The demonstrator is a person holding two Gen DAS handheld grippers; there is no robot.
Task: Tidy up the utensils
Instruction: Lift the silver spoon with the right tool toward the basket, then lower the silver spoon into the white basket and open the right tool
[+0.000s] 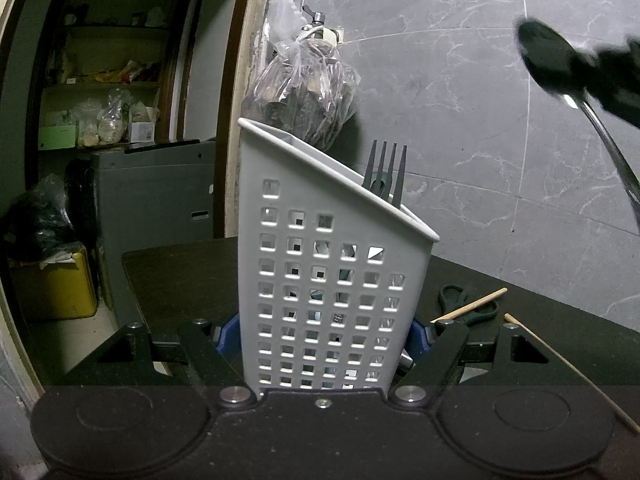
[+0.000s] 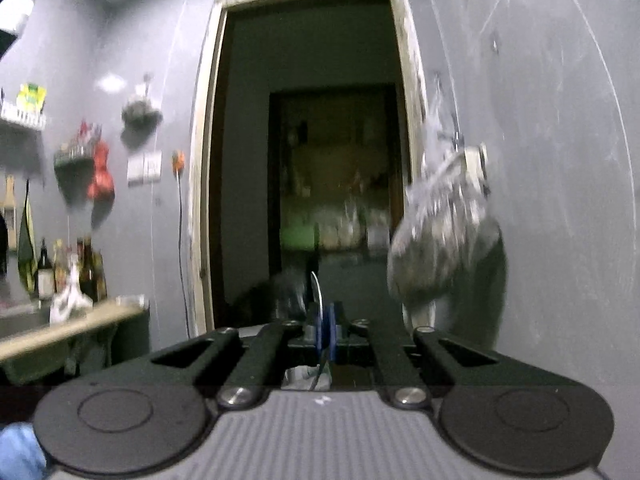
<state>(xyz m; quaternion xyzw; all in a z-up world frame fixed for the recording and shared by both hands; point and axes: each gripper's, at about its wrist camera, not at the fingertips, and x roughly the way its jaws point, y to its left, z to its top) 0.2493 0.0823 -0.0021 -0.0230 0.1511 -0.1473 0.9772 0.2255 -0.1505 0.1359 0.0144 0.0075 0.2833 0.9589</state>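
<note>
A white perforated utensil holder [image 1: 320, 280] stands upright on the dark table [image 1: 180, 280], and my left gripper [image 1: 323, 334] is shut on it, with a blue pad against each side wall. A fork [image 1: 386, 172] sticks out of the holder, tines up. At the upper right of the left wrist view a metal spoon [image 1: 548, 60] hangs in the air with its handle sloping down to the right, held by my blurred right gripper [image 1: 616, 80]. In the right wrist view the right gripper [image 2: 325, 320] is shut on the spoon [image 2: 316, 292], which shows edge-on between the blue pads.
Green-handled scissors [image 1: 466, 304] and two wooden chopsticks [image 1: 486, 298] lie on the table right of the holder. A filled plastic bag [image 1: 304, 92] hangs on the grey marble wall behind. A doorway [image 2: 312, 160] opens to a dim storeroom with shelves.
</note>
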